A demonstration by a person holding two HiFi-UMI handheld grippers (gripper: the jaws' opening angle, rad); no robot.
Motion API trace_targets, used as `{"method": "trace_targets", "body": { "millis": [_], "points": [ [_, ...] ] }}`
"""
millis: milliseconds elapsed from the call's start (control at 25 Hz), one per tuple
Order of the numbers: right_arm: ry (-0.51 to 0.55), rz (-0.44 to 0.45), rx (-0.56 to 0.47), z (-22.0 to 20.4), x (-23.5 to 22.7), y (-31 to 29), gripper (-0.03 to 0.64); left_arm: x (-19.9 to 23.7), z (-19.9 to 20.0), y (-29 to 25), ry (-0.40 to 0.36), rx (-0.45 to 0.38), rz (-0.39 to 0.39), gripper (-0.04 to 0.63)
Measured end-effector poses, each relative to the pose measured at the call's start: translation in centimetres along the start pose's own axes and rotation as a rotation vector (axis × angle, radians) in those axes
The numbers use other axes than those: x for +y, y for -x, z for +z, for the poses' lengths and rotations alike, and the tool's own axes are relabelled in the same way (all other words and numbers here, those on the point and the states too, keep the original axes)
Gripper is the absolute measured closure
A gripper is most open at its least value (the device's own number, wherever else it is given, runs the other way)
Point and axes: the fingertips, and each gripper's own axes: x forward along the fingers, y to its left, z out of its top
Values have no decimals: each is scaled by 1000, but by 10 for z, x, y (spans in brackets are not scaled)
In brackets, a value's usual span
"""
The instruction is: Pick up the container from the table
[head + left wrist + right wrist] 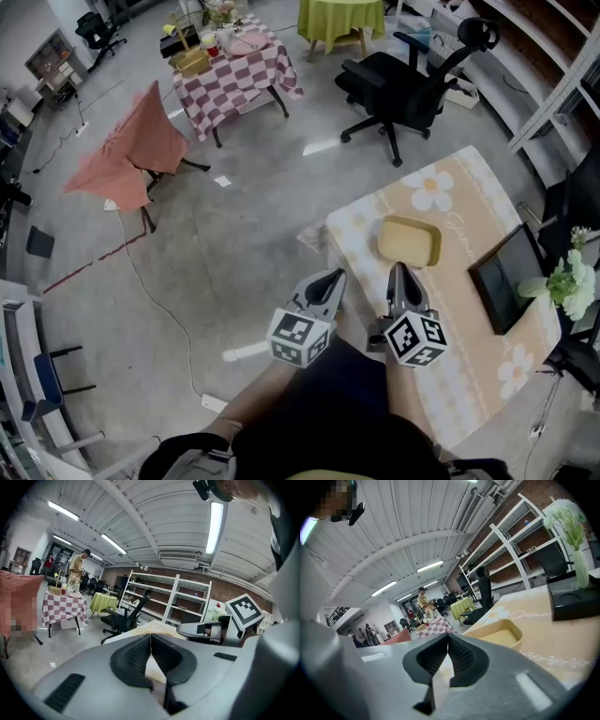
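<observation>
The container (410, 241) is a shallow yellow tray lying on the table (469, 366), which wears a beige cloth with flowers. My right gripper (397, 272) is shut and empty, its tips just short of the tray's near side. My left gripper (330, 279) is also shut and empty, off the table's near left corner. In the right gripper view the shut gripper (448, 637) points at the tray (499, 633), which lies a little to the right. The left gripper view shows the closed left gripper (150, 637), the table's corner (154, 627) beyond it, and the right gripper (197, 630) alongside.
A black framed tablet (506, 277) and a vase of white flowers (567, 281) stand on the table's right side. A black office chair (403, 89) is beyond the table. Farther off are a checked table (234, 70), a green-covered table (339, 19) and a cloth-draped chair (131, 150).
</observation>
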Motion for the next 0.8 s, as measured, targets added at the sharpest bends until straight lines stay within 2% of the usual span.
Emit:
{"method": "trace_targets", "body": {
  "millis": [800],
  "points": [
    [-38, -170, -71, 32, -41, -60, 612, 50, 35, -90, -34, 51, -125, 585]
  ]
}}
